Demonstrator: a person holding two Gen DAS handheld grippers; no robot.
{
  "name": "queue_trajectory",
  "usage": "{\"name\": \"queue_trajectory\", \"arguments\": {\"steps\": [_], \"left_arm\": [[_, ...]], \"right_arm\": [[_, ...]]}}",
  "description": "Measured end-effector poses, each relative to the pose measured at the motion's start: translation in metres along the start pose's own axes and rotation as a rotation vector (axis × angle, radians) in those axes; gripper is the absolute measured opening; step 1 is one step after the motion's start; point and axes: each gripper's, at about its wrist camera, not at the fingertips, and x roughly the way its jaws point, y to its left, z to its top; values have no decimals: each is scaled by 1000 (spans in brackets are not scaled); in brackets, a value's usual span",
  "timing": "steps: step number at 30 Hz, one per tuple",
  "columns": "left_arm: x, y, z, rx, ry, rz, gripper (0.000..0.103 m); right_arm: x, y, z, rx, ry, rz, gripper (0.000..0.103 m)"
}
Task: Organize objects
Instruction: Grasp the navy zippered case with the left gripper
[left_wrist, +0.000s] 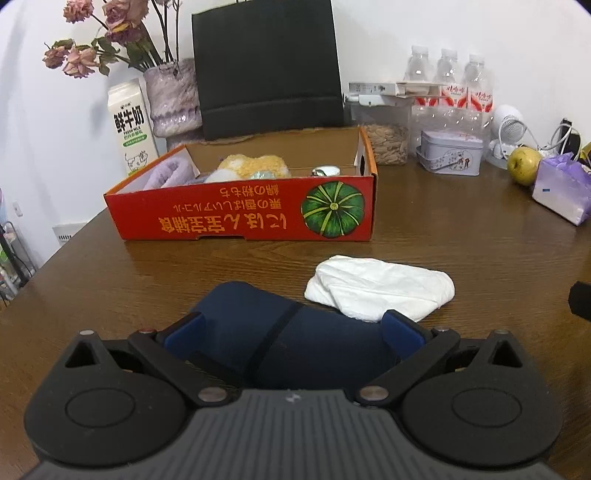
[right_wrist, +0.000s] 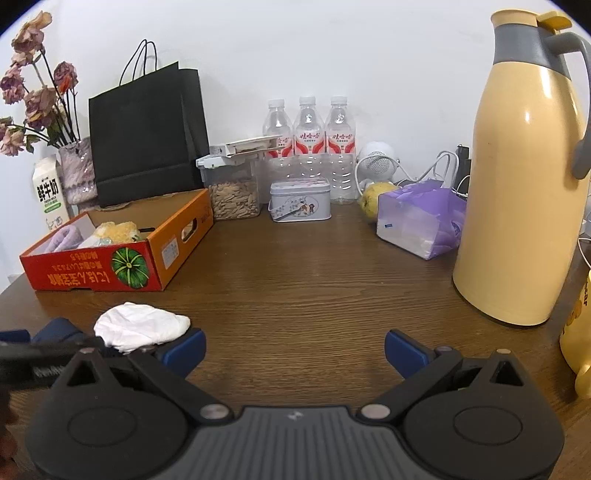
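Note:
A rolled navy blue cloth (left_wrist: 258, 332) lies on the brown table between the wide-open blue fingers of my left gripper (left_wrist: 293, 328); the pads stand at its sides. A folded white cloth (left_wrist: 380, 288) lies just beyond it to the right; it also shows in the right wrist view (right_wrist: 144, 325). A red cardboard box (left_wrist: 243, 214) with a pumpkin print stands behind, holding a purple towel (left_wrist: 166, 175), a yellow fuzzy item (left_wrist: 255, 166) and a small metal object (left_wrist: 325, 170). My right gripper (right_wrist: 293, 347) is open and empty over bare table.
A black paper bag (left_wrist: 266, 70), milk carton (left_wrist: 131, 125), vase of dried flowers (left_wrist: 171, 96), seed jar (left_wrist: 388, 136), tin (left_wrist: 450, 151), water bottles (left_wrist: 447, 85), pear (left_wrist: 522, 164) and purple tissue pack (left_wrist: 561, 192) line the back. A tall yellow thermos (right_wrist: 524, 177) stands at right.

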Motion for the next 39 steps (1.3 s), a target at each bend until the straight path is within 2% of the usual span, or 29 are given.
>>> {"name": "queue_trajectory", "arguments": {"steps": [8,11,14,17,21,29,36,39], "left_arm": [[-13,55,-17,15,20,-79,103],[-16,80,-21,18,29,-85,103],[-19,94,-20,9,43,-120,97],[-25,92,-15,8,24,-186,103],[-25,76,-7,48,-11,-205,103],[17,53,6,91,63,-199,103],[40,62,4,39,132,-238,103],[43,64,1,9,120,-235,103]], "right_arm": [[-4,3,-2,-7,-10,6,103],[-3,5,-3,-17,-5,-1,103],[-1,8,-5,-32,0,-10,103],[-1,11,-6,-45,-4,-10,103],[-2,13,-9,-56,-10,-13,103],[0,9,-8,-41,-3,-15,103],[0,8,-7,-34,2,-3,103],[2,9,-8,-37,7,-5,103]]}}
